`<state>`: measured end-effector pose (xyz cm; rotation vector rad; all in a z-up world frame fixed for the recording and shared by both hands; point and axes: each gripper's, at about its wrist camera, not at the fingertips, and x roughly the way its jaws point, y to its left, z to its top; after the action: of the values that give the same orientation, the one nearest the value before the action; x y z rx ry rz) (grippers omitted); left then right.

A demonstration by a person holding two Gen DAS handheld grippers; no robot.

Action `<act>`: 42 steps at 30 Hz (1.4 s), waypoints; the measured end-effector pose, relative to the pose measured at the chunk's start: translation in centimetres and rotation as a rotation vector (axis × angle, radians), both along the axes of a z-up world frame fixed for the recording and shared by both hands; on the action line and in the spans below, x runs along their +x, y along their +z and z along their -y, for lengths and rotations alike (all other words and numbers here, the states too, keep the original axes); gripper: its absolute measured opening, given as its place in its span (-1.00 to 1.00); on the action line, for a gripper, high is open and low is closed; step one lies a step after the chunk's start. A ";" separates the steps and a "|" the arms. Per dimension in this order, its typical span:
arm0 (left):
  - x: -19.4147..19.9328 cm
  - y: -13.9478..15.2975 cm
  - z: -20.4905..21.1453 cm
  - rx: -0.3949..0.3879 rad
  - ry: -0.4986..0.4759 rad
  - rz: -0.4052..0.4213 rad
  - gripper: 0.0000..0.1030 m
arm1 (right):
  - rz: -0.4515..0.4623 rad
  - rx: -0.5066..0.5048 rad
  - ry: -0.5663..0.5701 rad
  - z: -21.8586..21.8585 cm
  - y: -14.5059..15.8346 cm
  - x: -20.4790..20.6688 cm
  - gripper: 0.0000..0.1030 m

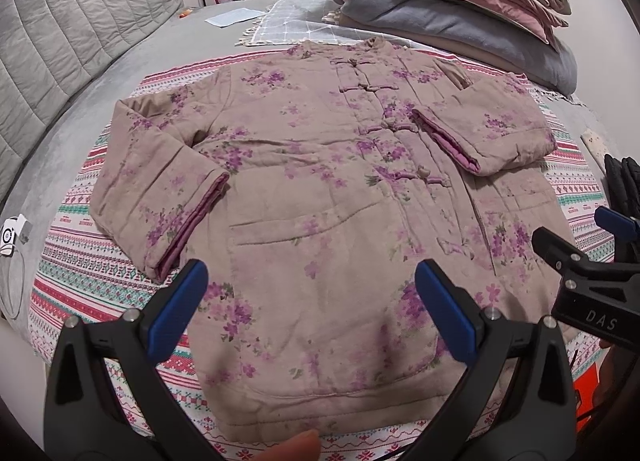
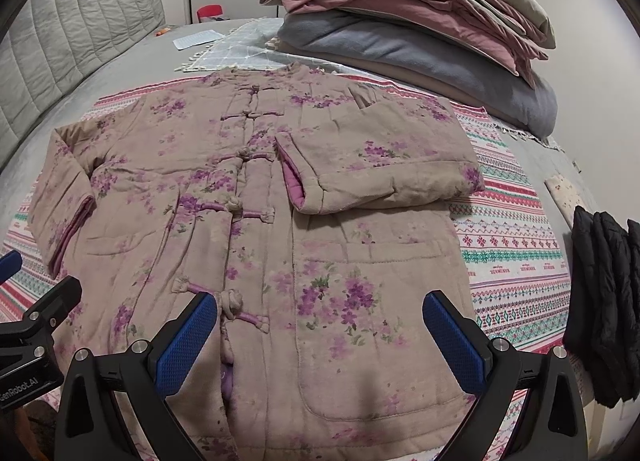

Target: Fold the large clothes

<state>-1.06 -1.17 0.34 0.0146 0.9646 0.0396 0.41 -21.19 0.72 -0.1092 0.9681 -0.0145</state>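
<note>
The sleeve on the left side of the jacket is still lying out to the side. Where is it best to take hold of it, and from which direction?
Probably at the cuff of the left sleeve, where the pink lining shows. The open left gripper is nearest; come from the left edge of the jacket, one finger under the cuff. The cuff lies flat on the striped cloth, and the right sleeve is already folded across the chest.

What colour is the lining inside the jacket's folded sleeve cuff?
Pinkish purple; the sleeve cuff lining shows best in the right wrist view.
</note>
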 end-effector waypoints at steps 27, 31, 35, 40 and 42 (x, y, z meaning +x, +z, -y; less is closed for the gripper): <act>-4.4 5.3 -7.9 0.005 -0.207 0.000 1.00 | 0.012 0.116 0.228 4.6 4.4 -5.3 1.00; -5.9 7.7 -11.0 -0.070 -0.199 0.034 1.00 | 0.017 0.162 0.243 7.2 5.8 -6.9 1.00; -5.5 4.9 -12.4 -0.182 -0.216 -0.059 0.99 | -0.008 0.192 0.188 10.2 5.2 -7.4 1.00; -5.8 -0.2 -12.7 -0.216 -0.191 -0.152 0.99 | -0.094 0.233 0.126 13.0 1.8 -7.2 1.00; -6.0 -2.0 -13.1 -0.266 -0.174 -0.180 0.99 | -0.110 0.226 0.108 13.7 0.4 -7.2 1.00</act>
<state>-7.10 11.92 -1.71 -0.1455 1.1391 -0.2542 -6.82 -34.84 1.14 0.0464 1.0657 0.2014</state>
